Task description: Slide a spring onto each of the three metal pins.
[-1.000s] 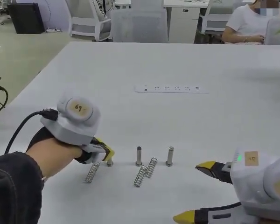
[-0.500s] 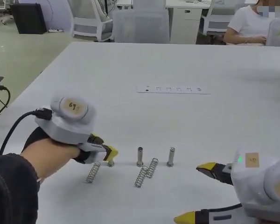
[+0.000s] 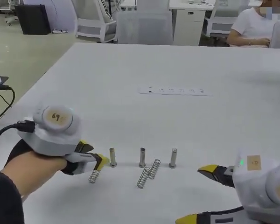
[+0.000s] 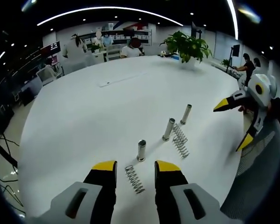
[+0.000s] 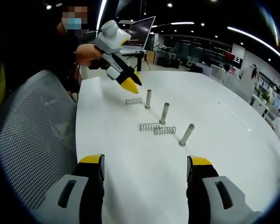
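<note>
Jaws of left gripper (image 4: 134, 167) hang parted above spring (image 4: 134, 179).

The right gripper (image 5: 145, 162) holds its jaws spread wide over bare white table (image 5: 130, 154); ahead stand the nearest pin (image 5: 186, 134), the middle pin (image 5: 164, 113) and the farthest pin (image 5: 148, 99). Two springs (image 5: 150, 126) lie end to end just short of the middle pin; a third spring (image 5: 134, 101) lies beside the farthest pin, with the left gripper (image 5: 129, 84) just above it, tips down.
</note>
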{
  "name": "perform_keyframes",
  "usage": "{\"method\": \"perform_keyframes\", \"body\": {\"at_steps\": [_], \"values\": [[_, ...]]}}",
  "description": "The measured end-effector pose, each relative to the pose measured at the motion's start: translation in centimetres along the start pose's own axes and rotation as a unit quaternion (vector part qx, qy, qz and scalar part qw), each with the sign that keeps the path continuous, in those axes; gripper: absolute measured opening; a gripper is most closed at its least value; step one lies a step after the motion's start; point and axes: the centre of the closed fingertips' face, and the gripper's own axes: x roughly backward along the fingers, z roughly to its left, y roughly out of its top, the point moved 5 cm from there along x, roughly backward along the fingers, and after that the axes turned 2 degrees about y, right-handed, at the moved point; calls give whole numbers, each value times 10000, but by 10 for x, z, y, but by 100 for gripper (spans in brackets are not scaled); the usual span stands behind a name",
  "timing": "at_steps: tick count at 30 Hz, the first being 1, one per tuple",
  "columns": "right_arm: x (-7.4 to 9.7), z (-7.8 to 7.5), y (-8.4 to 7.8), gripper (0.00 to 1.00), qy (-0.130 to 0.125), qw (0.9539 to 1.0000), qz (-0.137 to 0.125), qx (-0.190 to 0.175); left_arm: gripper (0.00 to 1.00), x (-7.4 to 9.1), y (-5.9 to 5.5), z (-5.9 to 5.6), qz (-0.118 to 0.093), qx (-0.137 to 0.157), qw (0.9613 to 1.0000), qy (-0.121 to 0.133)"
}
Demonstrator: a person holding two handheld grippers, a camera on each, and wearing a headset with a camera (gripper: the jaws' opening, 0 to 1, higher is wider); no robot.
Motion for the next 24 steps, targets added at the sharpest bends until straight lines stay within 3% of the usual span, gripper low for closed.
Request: {"method": "perform_keyframes", "body": {"at_steps": [7, 24], "values": [[0, 0, 0, 71, 9, 10000, 2, 4, 26, -7, -22, 2, 311, 84, 9994, 101], [0, -1, -1, 71, 1, 10000, -9, -38, 14, -21, -40, 0, 700, 57, 9975, 38]]}}
